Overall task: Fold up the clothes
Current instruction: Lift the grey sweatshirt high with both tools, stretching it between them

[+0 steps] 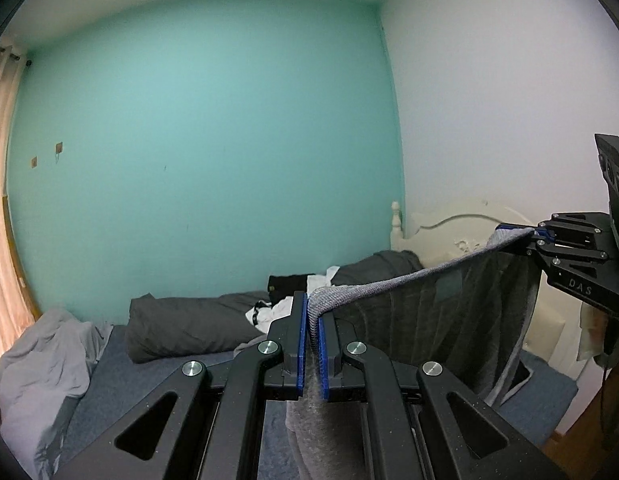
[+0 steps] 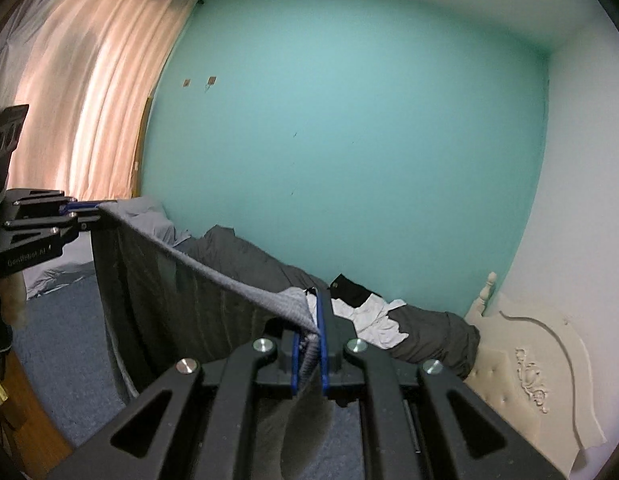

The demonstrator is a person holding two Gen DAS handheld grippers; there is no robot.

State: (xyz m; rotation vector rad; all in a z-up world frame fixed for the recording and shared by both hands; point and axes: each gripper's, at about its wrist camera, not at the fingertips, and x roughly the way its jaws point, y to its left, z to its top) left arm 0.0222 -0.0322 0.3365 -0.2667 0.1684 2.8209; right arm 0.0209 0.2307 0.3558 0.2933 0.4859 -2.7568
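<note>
A dark grey garment (image 1: 449, 316) with a lighter ribbed waistband (image 1: 389, 282) hangs stretched in the air between both grippers, above the bed. In the left wrist view my left gripper (image 1: 312, 312) is shut on one end of the waistband, and cloth trails down between its blue pads. My right gripper (image 1: 535, 236) is at the far right, shut on the other end. The right wrist view shows the right gripper (image 2: 309, 336) clamping the waistband (image 2: 229, 276), with the garment (image 2: 169, 300) draping to the left. There the left gripper (image 2: 83, 210) holds the far corner.
Below lies a bed with a blue sheet (image 1: 169, 364), a dark grey duvet (image 1: 189, 320) and a light grey blanket (image 1: 41, 360). White and black clothes (image 2: 369, 304) rest on the duvet. A cream headboard (image 2: 529, 360) stands at the right, with a curtain (image 2: 97, 80) at the left.
</note>
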